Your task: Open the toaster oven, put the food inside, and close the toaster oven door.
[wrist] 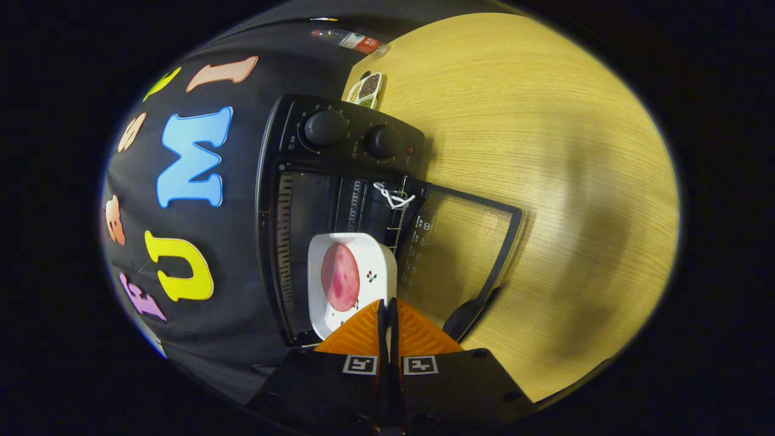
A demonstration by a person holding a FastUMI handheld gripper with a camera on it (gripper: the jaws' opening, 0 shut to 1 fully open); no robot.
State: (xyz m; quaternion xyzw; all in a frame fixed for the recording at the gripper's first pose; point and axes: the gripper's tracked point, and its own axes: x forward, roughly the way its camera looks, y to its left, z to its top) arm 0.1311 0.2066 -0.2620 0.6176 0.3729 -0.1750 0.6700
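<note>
Two orange fingers of my gripper (387,315) pinch the near rim of the white plate (351,281); pink food (339,277) sits at 11 o'clock, halfway into the toaster oven (339,200). Thin grip: plate could tilt, or snag the rack. Door (466,254) open at 2 o'clock.

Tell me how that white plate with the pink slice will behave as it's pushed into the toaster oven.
The white plate looks rigid and glazed, so it will probably slide stiffly, not flex. The gripper pinches only its rim edge, so it may pivot or slip. The flat pink slice seems unlikely to roll, though it could skid.
</note>
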